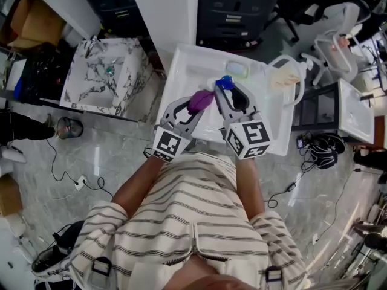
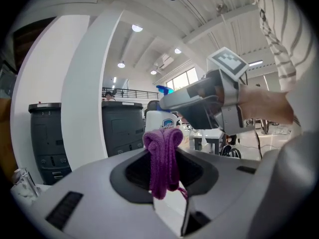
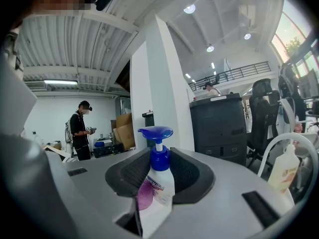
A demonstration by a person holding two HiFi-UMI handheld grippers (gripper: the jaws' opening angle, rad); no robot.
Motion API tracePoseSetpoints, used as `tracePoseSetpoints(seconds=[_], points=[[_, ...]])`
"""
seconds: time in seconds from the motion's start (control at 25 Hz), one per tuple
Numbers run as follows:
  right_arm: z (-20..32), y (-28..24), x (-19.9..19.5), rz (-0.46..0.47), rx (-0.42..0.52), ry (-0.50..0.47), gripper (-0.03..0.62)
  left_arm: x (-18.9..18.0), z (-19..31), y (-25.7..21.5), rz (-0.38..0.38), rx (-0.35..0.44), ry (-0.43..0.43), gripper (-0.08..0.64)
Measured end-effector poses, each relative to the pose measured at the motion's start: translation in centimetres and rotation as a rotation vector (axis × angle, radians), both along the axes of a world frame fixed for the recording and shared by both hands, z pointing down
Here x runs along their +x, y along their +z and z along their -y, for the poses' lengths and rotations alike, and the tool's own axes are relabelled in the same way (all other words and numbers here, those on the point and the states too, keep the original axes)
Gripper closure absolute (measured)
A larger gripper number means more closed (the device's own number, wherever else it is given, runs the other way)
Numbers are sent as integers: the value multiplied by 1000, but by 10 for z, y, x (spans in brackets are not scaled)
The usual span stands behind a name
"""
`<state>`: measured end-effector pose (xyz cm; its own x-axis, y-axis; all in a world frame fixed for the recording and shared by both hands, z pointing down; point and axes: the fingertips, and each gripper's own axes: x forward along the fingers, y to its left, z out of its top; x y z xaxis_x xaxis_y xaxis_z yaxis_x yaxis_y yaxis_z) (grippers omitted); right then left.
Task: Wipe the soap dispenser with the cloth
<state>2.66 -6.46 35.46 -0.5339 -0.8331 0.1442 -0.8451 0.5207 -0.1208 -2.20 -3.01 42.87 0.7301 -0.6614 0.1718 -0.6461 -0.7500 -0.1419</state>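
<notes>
My right gripper [image 1: 225, 88] is shut on the soap dispenser [image 3: 157, 183], a white bottle with a blue pump head [image 1: 224, 82], held upright above the white table [image 1: 181, 71]. My left gripper [image 1: 199, 103] is shut on a bunched purple cloth [image 2: 163, 158], which sticks up between its jaws. In the left gripper view the dispenser [image 2: 160, 119] stands just beyond the cloth with the right gripper [image 2: 199, 103] around it. In the right gripper view the purple cloth [image 3: 144, 195] shows against the bottle's left side. The head view shows the cloth [image 1: 200, 99] just left of the bottle.
A marble-patterned sink [image 1: 103, 74] stands to the left of the white table. A second soap bottle [image 1: 285, 77] and a white chair frame [image 1: 299, 80] are at the table's right. Dark cabinets [image 1: 239, 8] lie beyond. A person [image 3: 79, 131] stands far off.
</notes>
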Motion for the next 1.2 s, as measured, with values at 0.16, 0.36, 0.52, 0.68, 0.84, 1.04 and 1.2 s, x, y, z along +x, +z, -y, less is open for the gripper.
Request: tracePoseSetpoints(seconds=[0.16, 0.36, 0.52, 0.68, 0.84, 1.04, 1.2], points=[[0, -1, 4, -4, 6, 0, 460, -1, 2, -8, -25, 0, 8, 442], [-1, 0, 5, -12, 6, -6, 460, -7, 6, -15, -39, 4, 6, 443], [-3, 3, 10, -11, 5, -15, 460, -9, 8, -22, -73, 2, 12, 443], [-5, 5, 15, -8, 3, -43, 459, -9, 12, -22, -96, -20, 55, 443], [-11, 4, 16, -13, 4, -79, 459, -6, 16, -24, -114, -32, 115, 443], [-18, 1, 18, -19, 4, -120, 459, 2, 10, -27, -67, 8, 233, 443], [-21, 0, 21, -21, 4, -146, 459, 6, 9, -29, -60, 7, 290, 443]])
